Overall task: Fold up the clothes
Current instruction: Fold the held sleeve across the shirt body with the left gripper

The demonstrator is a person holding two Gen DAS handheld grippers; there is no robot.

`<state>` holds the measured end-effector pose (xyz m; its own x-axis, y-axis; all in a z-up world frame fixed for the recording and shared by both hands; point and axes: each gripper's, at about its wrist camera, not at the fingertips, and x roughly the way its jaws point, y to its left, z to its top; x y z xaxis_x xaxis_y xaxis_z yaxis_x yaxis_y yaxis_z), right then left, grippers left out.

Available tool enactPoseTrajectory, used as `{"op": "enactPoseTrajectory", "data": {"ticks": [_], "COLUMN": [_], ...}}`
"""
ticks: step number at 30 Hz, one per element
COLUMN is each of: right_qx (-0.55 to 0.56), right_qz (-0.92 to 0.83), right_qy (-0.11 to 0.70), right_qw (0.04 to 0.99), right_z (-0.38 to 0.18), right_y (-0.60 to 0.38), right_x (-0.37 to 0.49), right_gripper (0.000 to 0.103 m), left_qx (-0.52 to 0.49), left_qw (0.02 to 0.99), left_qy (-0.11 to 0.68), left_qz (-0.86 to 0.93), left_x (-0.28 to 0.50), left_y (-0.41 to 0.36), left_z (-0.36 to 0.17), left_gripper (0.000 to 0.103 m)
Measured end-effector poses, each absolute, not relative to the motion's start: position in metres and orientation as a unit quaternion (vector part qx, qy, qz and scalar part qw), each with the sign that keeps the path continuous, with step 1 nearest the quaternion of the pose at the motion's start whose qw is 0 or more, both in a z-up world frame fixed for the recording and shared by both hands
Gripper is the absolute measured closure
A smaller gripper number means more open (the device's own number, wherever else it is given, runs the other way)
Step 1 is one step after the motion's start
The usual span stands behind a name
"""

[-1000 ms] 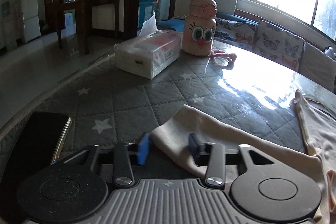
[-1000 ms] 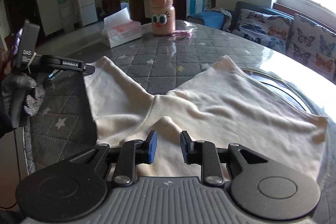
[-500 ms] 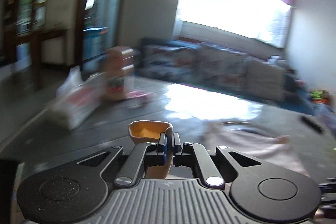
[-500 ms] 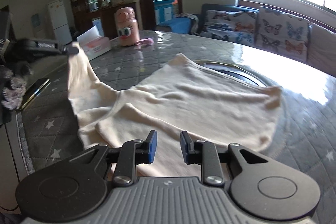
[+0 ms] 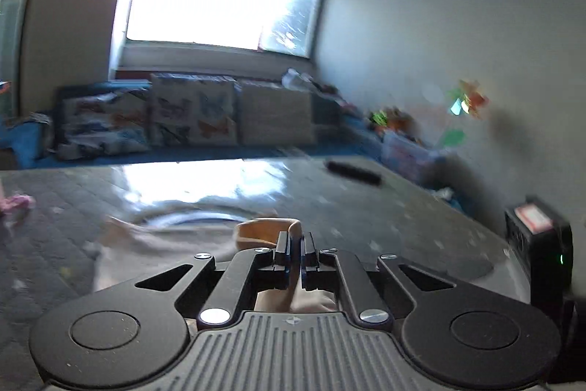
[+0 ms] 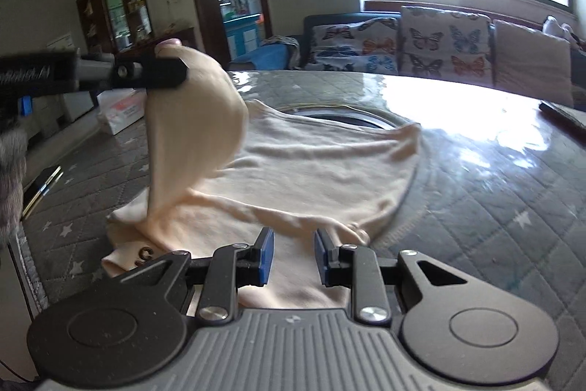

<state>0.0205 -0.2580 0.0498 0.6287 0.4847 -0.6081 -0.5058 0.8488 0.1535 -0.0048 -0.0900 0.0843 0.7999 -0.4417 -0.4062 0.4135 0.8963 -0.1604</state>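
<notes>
A cream garment [image 6: 311, 167] lies spread on the grey quilted table [image 6: 494, 207]. My left gripper [image 5: 295, 240] is shut on the garment's sleeve [image 5: 263, 231] and holds it lifted; in the right wrist view the left gripper [image 6: 161, 72] carries the sleeve [image 6: 197, 127] high above the garment's left side. My right gripper [image 6: 291, 251] is open and empty, low over the garment's near edge.
A tissue box [image 6: 121, 109] stands at the table's far left and a phone [image 6: 40, 185] lies at its left edge. A dark remote [image 5: 353, 171] lies far right. A black box [image 5: 538, 244] stands at the right. A sofa with butterfly cushions [image 6: 421, 43] runs behind.
My left gripper closed on the sleeve, lifted it and swung right over the garment. The right gripper stayed open and turned a little to the right.
</notes>
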Motion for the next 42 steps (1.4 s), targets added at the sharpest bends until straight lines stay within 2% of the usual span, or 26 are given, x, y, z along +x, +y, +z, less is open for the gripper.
{"op": "enactPoseTrajectory", "data": {"ticks": [3,5,8,9,15,21,23,25,30,32,35,37,42], "right_qx": [-0.011,-0.01,-0.008,-0.006,0.011,0.002,-0.004,-0.013,-0.06,-0.068,-0.062,-0.062,-0.066], "right_qz": [0.266,0.262,0.253,0.25,0.242,0.254,0.263,0.271,0.289,0.282,0.27,0.266,0.272], "right_qy": [0.336,0.337,0.338,0.338,0.336,0.324,0.322,0.318,0.313,0.323,0.344,0.347,0.336], "right_qw": [0.904,0.904,0.906,0.907,0.91,0.911,0.91,0.908,0.903,0.901,0.897,0.897,0.899], "right_z": [0.047,0.046,0.046,0.047,0.051,0.054,0.054,0.053,0.047,0.041,0.029,0.026,0.036], "right_y": [-0.264,-0.266,-0.27,-0.272,-0.275,-0.262,-0.252,-0.243,-0.217,-0.215,-0.224,-0.229,-0.231], "right_x": [0.019,0.019,0.02,0.021,0.027,0.033,0.036,0.038,0.04,0.046,0.055,0.055,0.043], "right_gripper": [0.079,0.079,0.079,0.079,0.079,0.079,0.08,0.08,0.08,0.08,0.083,0.093,0.092], "left_qx": [-0.012,-0.004,-0.005,-0.006,-0.006,0.005,0.006,0.004,0.007,0.007,-0.003,-0.003,0.021], "left_qw": [0.938,0.935,0.934,0.933,0.945,0.943,0.939,0.936,0.936,0.937,0.936,0.936,0.938], "left_qy": [0.244,0.25,0.25,0.25,0.254,0.302,0.316,0.326,0.324,0.328,0.335,0.334,0.324], "left_qz": [-0.244,-0.25,-0.257,-0.257,-0.208,-0.142,-0.132,-0.13,-0.134,-0.123,-0.109,-0.11,-0.124], "left_x": [-0.005,-0.009,-0.014,-0.016,-0.015,-0.012,-0.008,-0.003,0.02,0.03,0.041,0.039,0.025], "left_y": [-0.104,-0.104,-0.09,-0.085,-0.05,-0.009,-0.004,-0.003,-0.012,-0.011,-0.003,0.0,-0.001], "left_z": [0.073,0.069,0.068,0.068,0.062,0.033,0.023,0.016,0.01,0.006,0.0,0.001,0.009], "left_gripper": [0.092,0.075,0.061,0.06,0.06,0.063,0.074,0.08,0.082,0.086,0.089,0.09,0.089]}}
